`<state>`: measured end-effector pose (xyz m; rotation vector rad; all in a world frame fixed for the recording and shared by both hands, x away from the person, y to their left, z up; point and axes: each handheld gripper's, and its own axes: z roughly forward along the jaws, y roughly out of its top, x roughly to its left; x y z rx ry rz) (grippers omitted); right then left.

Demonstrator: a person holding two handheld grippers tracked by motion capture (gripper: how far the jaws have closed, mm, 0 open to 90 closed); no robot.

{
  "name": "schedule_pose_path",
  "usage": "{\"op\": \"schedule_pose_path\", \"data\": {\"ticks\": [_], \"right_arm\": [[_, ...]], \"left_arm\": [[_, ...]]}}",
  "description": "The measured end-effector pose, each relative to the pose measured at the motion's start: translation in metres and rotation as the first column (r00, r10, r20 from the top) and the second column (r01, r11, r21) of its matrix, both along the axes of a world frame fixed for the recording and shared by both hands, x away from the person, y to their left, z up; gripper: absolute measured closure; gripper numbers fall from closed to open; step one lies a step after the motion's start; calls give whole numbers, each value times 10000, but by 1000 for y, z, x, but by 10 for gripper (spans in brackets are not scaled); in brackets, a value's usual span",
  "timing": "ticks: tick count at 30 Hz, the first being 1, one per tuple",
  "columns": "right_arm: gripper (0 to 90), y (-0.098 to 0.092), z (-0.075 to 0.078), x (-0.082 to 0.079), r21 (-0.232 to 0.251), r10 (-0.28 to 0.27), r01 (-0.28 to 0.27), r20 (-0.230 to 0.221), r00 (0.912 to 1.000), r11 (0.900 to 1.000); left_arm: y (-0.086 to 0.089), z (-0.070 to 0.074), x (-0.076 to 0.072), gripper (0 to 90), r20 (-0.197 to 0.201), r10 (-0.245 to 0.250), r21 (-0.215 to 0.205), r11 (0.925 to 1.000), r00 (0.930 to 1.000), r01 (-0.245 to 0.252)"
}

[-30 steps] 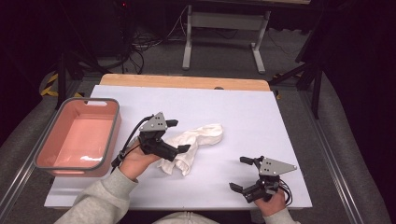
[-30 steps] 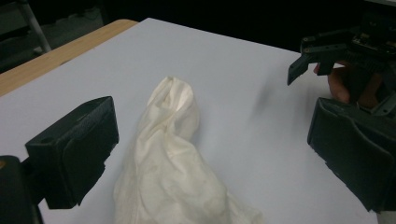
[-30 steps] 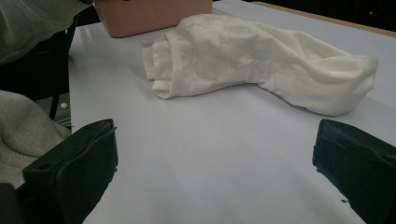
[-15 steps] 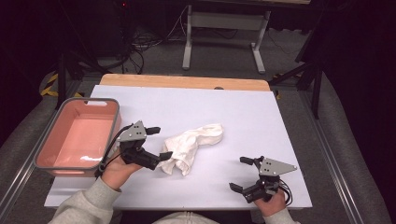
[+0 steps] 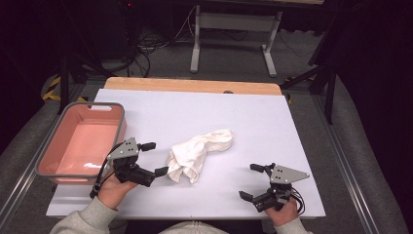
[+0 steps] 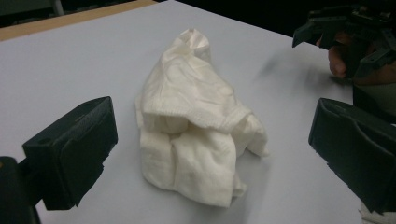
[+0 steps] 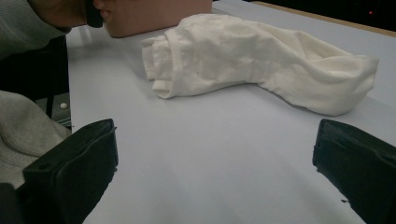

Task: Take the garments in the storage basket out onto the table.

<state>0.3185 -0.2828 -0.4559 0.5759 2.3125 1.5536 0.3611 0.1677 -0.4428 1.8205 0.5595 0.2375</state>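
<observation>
While the crumpled white cloth lies mid-tabletop in the high view, the left gripper sits just beside it, jaws spread, empty. Its own view frames the cloth between the jaws. The right gripper view shows open jaws, well apart; likely next: closing on the cloth.

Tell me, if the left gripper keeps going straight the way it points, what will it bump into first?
Most likely the crumpled white cloth. The left gripper is open, and the cloth lies on the table right ahead between its fingers, not yet touched.
</observation>
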Motion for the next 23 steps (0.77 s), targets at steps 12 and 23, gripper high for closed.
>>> {"op": "schedule_pose_path", "data": {"ticks": [12, 23], "right_arm": [[7, 0, -2, 1, 41, 52, -52, -104, 9999, 10000], [7, -1, -2, 1, 95, 91, -90, -109, 9999, 9999]], "left_arm": [[13, -31, -1, 3, -186, 125, -174, 9998, 9997, -128], [20, -31, -4, 0, -44, 211, -310, 9993, 9998, -212]]}}
